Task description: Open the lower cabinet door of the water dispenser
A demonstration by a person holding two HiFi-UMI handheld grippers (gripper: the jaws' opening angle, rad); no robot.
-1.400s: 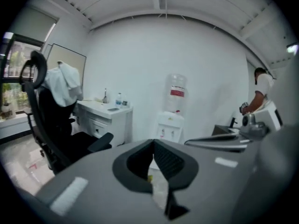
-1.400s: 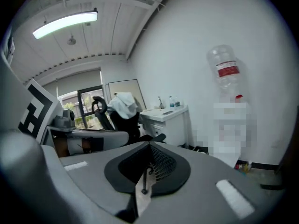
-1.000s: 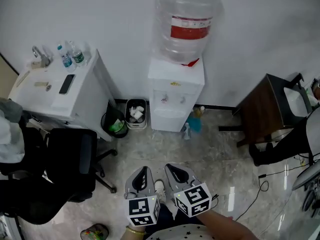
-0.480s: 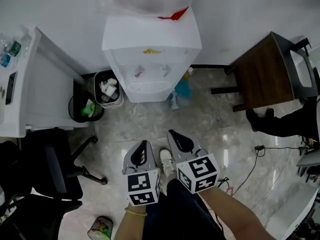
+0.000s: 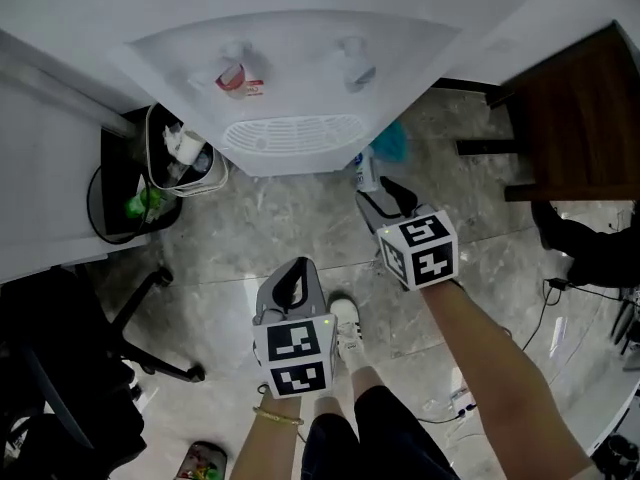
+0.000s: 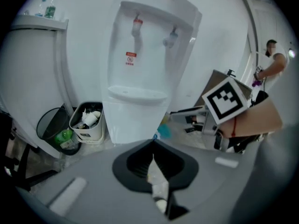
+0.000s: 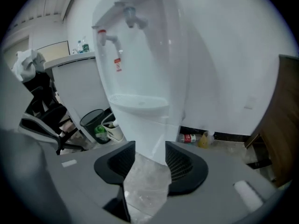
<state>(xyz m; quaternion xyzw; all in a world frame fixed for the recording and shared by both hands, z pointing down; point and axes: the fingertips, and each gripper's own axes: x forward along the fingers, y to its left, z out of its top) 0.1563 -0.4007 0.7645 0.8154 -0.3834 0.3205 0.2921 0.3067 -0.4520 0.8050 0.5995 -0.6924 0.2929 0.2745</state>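
Facing the white water dispenser (image 5: 300,68) at close range, with its lower cabinet door (image 6: 135,122) shut under the drip tray (image 5: 290,133). Holding the right hand-held gripper (image 5: 386,196) forward by the dispenser's right front corner, jaws opening, nothing between them. Hanging back with the left hand-held gripper (image 5: 291,271), clenched and empty, above the marble floor (image 5: 260,228) beside a white shoe (image 5: 345,320), well apart from the door.
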